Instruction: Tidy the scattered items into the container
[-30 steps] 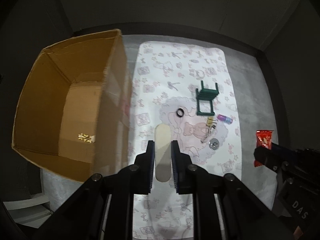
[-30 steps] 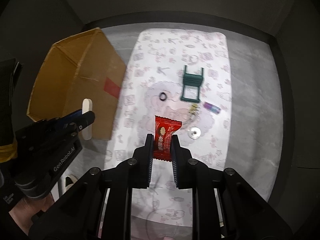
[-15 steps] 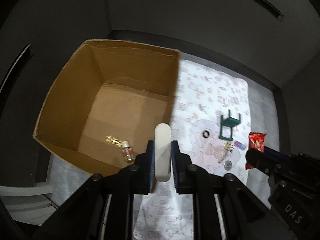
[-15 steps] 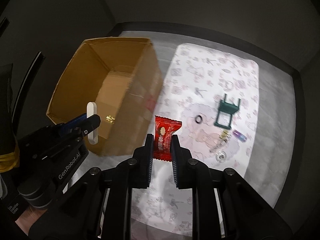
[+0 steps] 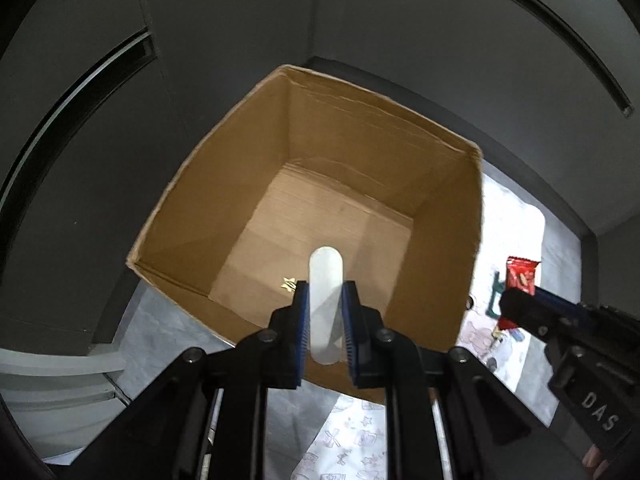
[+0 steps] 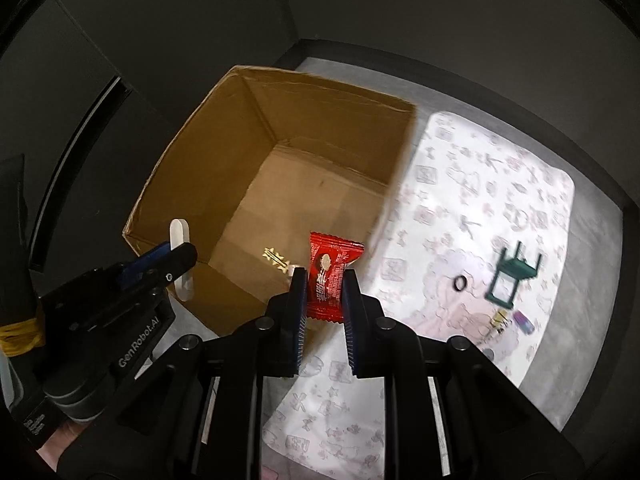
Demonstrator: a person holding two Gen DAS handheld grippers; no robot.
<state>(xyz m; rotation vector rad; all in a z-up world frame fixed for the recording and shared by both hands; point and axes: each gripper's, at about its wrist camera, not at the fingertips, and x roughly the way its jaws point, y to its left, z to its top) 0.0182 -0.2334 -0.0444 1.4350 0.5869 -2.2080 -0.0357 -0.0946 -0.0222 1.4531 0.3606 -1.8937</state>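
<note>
An open cardboard box (image 5: 448,240) stands left of a white patterned mat (image 6: 480,208); the box also shows in the right wrist view (image 6: 332,128). My left gripper (image 5: 325,312) is shut on a flat white stick (image 5: 326,280) and holds it above the box's near edge. My right gripper (image 6: 324,300) is shut on a red candy wrapper (image 6: 330,276), above the box's near right corner. A gold star strip (image 6: 276,259) lies on the box floor. On the mat lie a green toy chair (image 6: 514,276), a black ring (image 6: 460,283) and a purple capsule (image 6: 523,322).
Dark walls stand behind the box. A grey floor (image 6: 580,340) borders the mat. A small yellow item (image 6: 500,318) and a round metal piece (image 6: 489,354) lie near the chair. A grey ledge (image 5: 52,360) is at the lower left.
Both grippers have swung left, from above the mat to above the box, each still holding its item. The box interior now fills the middle of both views.
</note>
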